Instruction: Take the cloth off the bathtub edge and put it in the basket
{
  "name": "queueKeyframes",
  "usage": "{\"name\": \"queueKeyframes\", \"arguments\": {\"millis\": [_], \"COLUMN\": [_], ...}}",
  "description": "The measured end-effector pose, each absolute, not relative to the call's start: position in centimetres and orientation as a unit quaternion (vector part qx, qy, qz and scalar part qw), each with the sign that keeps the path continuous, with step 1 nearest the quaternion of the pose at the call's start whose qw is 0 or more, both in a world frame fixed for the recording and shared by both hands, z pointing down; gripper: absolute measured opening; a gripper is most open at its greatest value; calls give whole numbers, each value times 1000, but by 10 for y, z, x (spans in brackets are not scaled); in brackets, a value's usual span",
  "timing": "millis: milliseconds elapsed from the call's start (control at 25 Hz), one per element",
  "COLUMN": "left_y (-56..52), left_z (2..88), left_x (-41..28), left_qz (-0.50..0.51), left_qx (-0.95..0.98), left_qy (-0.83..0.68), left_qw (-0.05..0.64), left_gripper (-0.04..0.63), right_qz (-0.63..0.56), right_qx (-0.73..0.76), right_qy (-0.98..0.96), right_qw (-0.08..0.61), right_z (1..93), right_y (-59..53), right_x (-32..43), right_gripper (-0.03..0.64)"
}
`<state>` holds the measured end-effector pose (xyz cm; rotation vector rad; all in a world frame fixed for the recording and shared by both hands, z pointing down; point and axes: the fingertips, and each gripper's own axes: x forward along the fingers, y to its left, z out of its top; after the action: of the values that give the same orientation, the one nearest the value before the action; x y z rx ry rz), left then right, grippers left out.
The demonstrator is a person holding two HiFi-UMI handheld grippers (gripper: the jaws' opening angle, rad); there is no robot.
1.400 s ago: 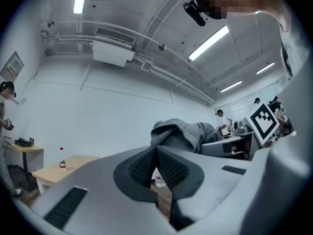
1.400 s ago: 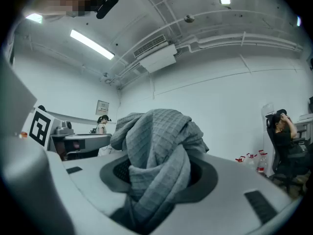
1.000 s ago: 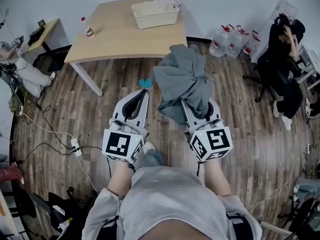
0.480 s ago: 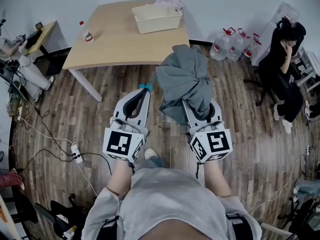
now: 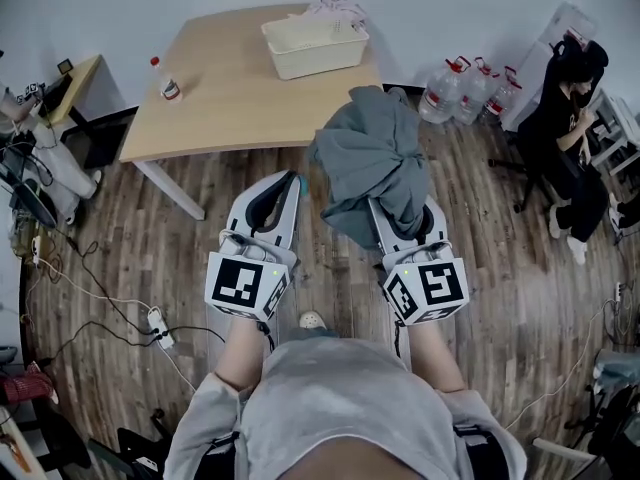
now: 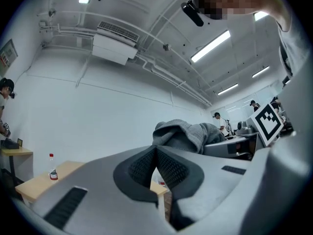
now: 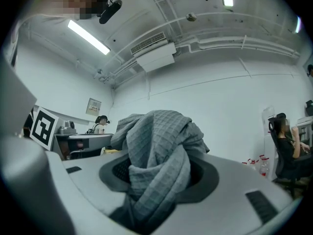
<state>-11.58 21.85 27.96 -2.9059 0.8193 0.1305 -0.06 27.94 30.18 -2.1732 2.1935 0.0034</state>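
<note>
The right tongs [image 7: 157, 177] clamp the cloth [image 5: 372, 158]; the left tongs [image 5: 288, 186] are closed, empty. Hold firm and carry it high over the worktop [image 5: 230, 93] to the basket [image 5: 320, 60].

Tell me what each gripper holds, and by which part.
The right gripper pinches the grey cloth by a bunched-up fold, with the rest heaped over its jaws. The left gripper is shut and holds nothing.
</note>
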Motion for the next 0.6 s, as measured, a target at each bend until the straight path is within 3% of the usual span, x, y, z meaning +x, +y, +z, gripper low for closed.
{"name": "queueKeyframes", "arguments": {"millis": [600], "left_y": [154], "left_z": [288], "left_x": [-131], "left_qz": [47], "left_qx": [-960], "left_qy": [273], "left_qw": [44], "left_gripper": [-3], "right_qz": [-10], "right_qx": [-708], "right_qy": [706], "right_qw": [24], "right_z": [308], "right_y": [222], "right_x": [-11], "right_gripper": [212]}}
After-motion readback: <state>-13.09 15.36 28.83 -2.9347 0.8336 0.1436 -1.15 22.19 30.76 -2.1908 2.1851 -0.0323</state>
